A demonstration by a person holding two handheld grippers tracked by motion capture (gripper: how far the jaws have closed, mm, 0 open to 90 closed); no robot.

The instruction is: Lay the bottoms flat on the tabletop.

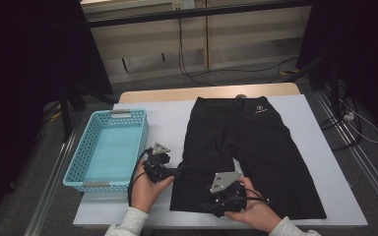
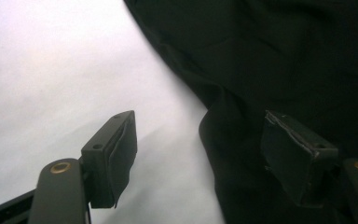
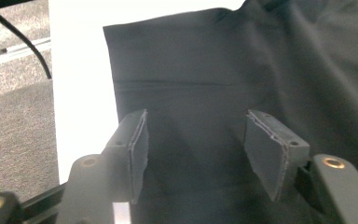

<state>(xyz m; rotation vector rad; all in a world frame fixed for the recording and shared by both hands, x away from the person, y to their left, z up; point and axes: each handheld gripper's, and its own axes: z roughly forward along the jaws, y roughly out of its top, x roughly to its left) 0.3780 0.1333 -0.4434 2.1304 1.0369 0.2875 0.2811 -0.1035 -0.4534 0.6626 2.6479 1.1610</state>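
Black shorts (image 1: 248,152) are spread flat on the worktop (image 1: 325,147) – not yet folded; the basket (image 1: 109,150) is left unfilled – left gripper (image 1: 177,172) and right gripper (image 1: 211,205) are held open at the hem

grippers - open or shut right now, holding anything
left gripper: open, holding nothing, at the edge of the black shorts
right gripper: open, over the shorts, holding nothing
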